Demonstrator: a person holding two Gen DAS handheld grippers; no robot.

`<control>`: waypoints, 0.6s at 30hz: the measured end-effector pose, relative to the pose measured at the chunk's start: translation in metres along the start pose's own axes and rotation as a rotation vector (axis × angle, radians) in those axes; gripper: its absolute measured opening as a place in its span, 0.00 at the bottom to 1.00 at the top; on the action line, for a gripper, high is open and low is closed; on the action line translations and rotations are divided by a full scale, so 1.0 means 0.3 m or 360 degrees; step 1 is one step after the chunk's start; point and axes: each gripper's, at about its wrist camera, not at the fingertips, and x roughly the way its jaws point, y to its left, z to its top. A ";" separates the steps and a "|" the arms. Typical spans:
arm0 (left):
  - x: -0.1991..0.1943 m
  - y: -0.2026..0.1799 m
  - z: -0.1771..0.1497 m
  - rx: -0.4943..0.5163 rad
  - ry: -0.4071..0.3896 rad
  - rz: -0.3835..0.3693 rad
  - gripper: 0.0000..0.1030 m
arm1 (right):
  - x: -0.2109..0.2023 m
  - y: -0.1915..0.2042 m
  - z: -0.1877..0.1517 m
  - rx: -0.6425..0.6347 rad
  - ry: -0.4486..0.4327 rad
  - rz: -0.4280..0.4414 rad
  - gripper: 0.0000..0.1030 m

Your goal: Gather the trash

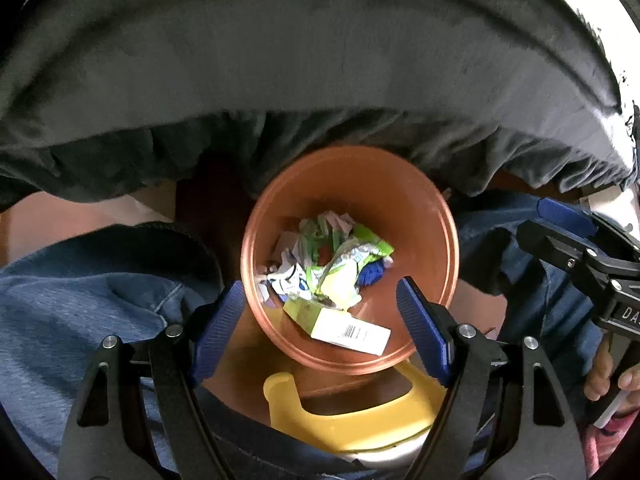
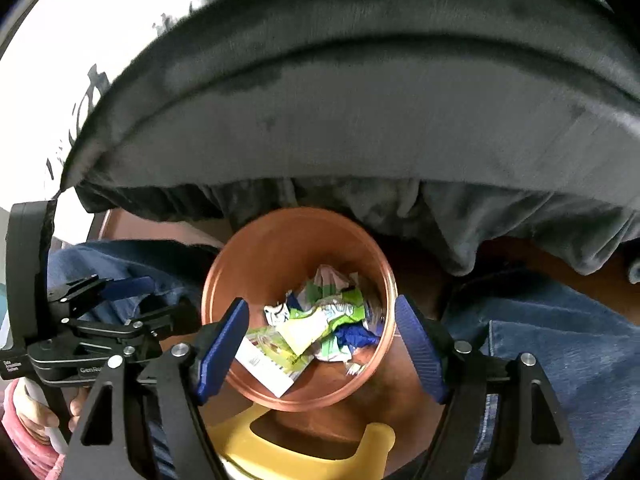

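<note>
With both grippers empty, left gripper [image 1: 320,330] wide, right gripper [image 2: 320,350] wide too, wrappers [image 1: 332,264] look light, crushable. Carton [image 1: 344,326] in the bin [image 1: 280,208] is stiffer: pinch its flat faces.

Left hand-held gripper [image 1: 320,330] and right hand-held gripper [image 2: 322,350], both downward, jaws apart, empty.

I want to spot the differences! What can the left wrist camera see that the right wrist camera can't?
Only the left wrist view shows the box's barcode clearly, and the right claw off to its side. Only the right wrist view shows the left claw off to its side. Both show the orange bin full of crumpled wrappers, the yellow stool, the dark cloth and blue jeans.
</note>
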 end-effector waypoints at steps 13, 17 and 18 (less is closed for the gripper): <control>-0.413 -0.051 0.111 0.0025 -0.0537 0.0092 0.74 | -0.358 0.051 0.144 -0.0067 -0.0501 -0.0097 0.76; -0.611 -0.090 0.124 0.0064 -0.0842 0.0183 0.84 | -0.513 0.101 0.175 -0.0112 -0.0750 -0.0145 0.82; -0.654 -0.096 0.122 0.0067 -0.0913 0.0201 0.84 | -0.548 0.112 0.180 -0.0122 -0.0806 -0.0155 0.83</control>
